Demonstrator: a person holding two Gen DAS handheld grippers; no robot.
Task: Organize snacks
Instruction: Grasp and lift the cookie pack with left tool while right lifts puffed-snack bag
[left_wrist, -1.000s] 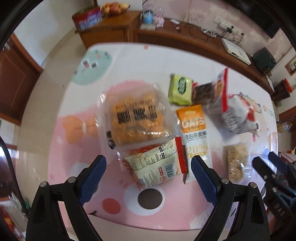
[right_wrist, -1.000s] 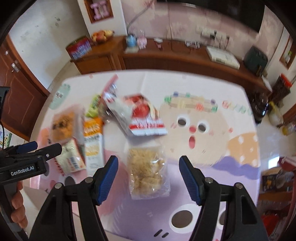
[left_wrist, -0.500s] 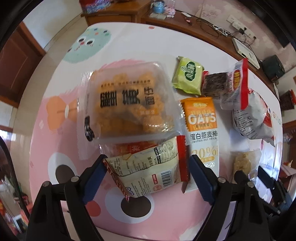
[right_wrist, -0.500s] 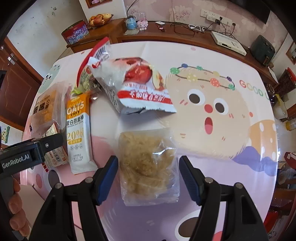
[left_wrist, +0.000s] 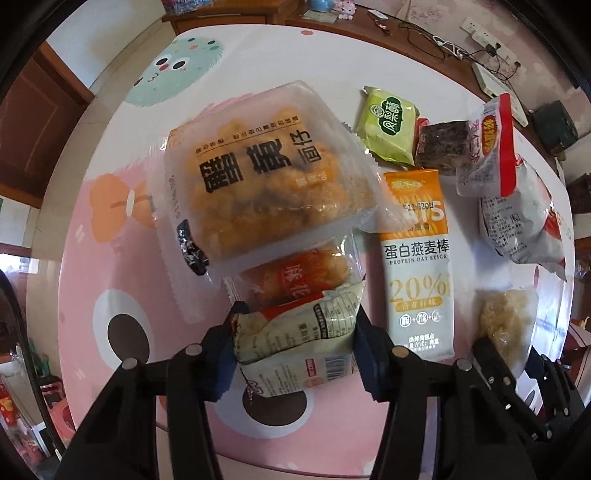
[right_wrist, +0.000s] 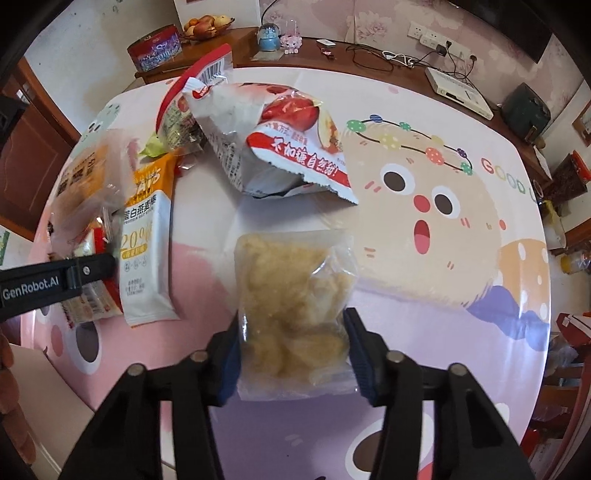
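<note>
My left gripper is shut on a crumpled red-and-white snack packet at the table's near edge. Just beyond it lies a large clear pack of orange puffs. My right gripper is shut on a clear bag of pale yellow snacks, which also shows in the left wrist view. An orange-and-white oat stick packet lies between the two and also shows in the right wrist view. The left gripper shows at the left of the right wrist view.
A green packet, a dark brown packet and a red-and-white opened bag lie further back on the cartoon-print tablecloth. A wooden sideboard with cables, a tin and fruit stands behind the table.
Both grippers have moved forward and closed: the left on the red-and-white packet, the right on the clear bag of pale snacks. Both were open half a second ago.
</note>
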